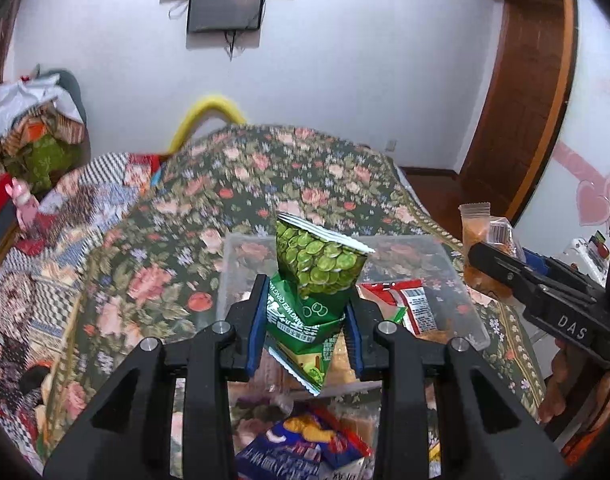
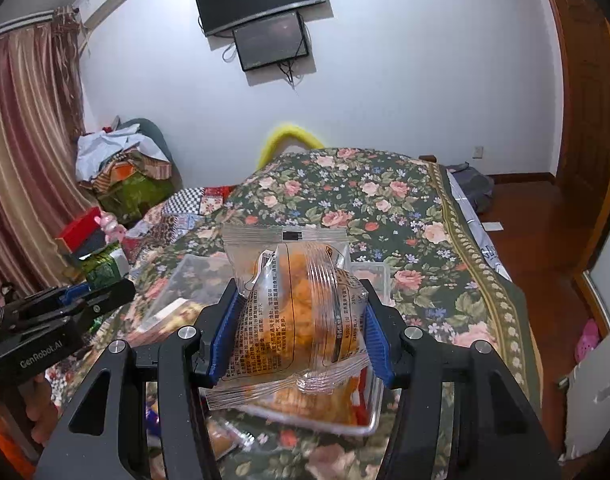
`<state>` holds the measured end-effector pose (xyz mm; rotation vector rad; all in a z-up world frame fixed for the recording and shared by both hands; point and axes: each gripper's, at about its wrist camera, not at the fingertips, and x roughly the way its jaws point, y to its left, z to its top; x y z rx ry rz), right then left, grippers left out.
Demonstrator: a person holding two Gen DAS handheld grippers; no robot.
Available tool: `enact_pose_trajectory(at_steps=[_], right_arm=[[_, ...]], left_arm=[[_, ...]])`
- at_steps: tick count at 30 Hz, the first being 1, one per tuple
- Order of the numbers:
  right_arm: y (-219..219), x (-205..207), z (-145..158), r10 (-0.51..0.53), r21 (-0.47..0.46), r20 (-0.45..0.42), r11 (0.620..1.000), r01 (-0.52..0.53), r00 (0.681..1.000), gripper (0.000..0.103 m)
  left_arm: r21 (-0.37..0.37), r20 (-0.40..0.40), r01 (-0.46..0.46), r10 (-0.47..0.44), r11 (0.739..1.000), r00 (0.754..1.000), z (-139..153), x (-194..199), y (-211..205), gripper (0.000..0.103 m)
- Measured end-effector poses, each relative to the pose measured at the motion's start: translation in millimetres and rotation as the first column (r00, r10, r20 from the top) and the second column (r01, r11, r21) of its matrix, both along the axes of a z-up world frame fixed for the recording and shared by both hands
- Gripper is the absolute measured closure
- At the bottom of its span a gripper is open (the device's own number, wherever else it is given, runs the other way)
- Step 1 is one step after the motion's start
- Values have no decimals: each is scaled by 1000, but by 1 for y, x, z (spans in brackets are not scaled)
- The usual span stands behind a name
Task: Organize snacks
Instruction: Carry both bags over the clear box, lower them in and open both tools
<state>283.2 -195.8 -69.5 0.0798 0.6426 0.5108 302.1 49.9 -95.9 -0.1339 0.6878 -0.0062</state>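
Mid-task, by the look of it. On the bed (image 1: 305, 168), over the floral bedspread, a clear plastic bin (image 1: 457, 280) already holding at least a red-and-white packet (image 1: 409, 304) and something orange beside it; contents otherwise hard to make out. More packets loose in front of the bin, among them a blue snack bag (image 1: 301, 448), so sorting left to do.

Left gripper (image 1: 305, 320) clamped on a green pea snack packet (image 1: 317, 276), lifted just above the bin's near edge: glossy foil, printed with green peas, crimped white top seal, creased and folded at the middle where the pads pinch.

Right gripper (image 2: 301, 332) closed around a clear orange snack packet (image 2: 297, 312), also raised over the bin: see-through film, orange pieces inside, black print on the back, puffy and slightly crumpled.

Both packets likely bound for the bin.
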Motion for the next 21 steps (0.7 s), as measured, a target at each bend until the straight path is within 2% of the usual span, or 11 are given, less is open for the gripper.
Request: enact_pose_trajectory(at_steps=[9,16,18,20,21], right_arm=[[19,32,-32,9,-91,-56,996,-14,998,51],[32,43,-50,31,-148,-89,988,-44,996,50],[34,42,-51,31,-162,-84,986,-44,996,48],[35,42,-53,31,-173,-87,984,-46,996,47],[35,42,-54,28,-180,-91,983,-44,995,47]], left_arm=[[-17,-98,-28,26,999,995,-30,43,4,70],[-21,-140,-46,42,999,989,-43,52,4,69],[-25,-145,-44,40,999,989,-45,52,5,66],[-23,-142,-46,43,999,989,-45,51,4,56],[-20,-134,-47,44,999,990,-45,49,3,54]])
